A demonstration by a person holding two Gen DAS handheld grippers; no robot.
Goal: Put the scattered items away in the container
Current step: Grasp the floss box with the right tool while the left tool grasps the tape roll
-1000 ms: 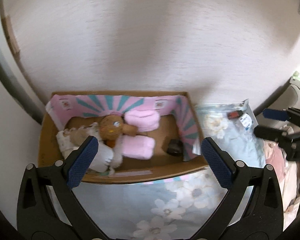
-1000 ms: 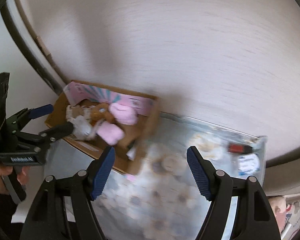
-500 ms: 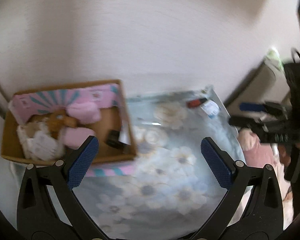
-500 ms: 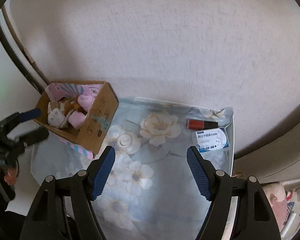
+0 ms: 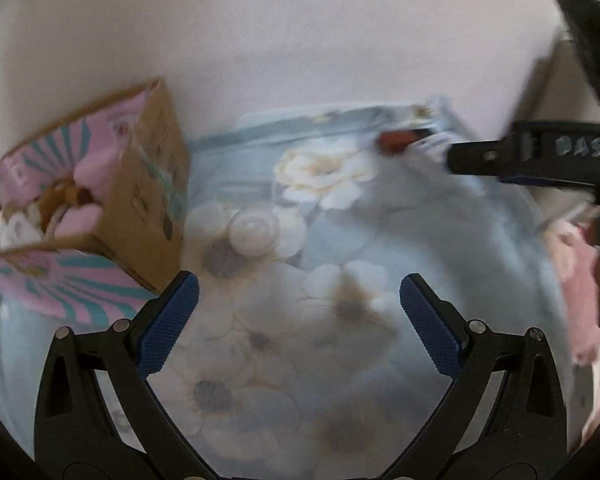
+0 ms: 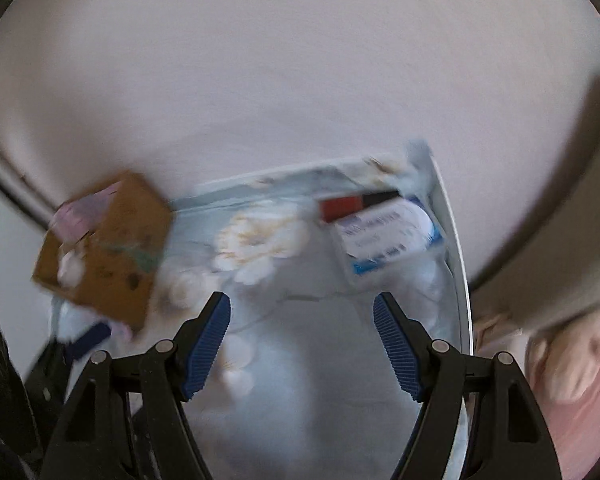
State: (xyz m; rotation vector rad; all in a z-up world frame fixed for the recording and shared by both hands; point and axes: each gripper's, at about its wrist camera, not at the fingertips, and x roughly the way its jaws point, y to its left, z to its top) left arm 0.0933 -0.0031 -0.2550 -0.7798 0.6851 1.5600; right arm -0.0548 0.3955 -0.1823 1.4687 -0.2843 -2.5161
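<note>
Still outside the cardboard box are two loose items: a red and black marker-like stick and, touching it on the near side, a white and blue packet. Both lie on the flowered cloth over the worktop, well apart from the box and on the opposite side. A small white round lid-like thing sits just beside the box. Soft pink and brown things already fill the box. The right tool is released and empty, near the packet. The left tool is likewise released and empty, near the box. Everything is motion-blurred. Likely risk: jaws closing on the flat packet may pinch the cloth too, dragging it and shifting the marker.
</note>
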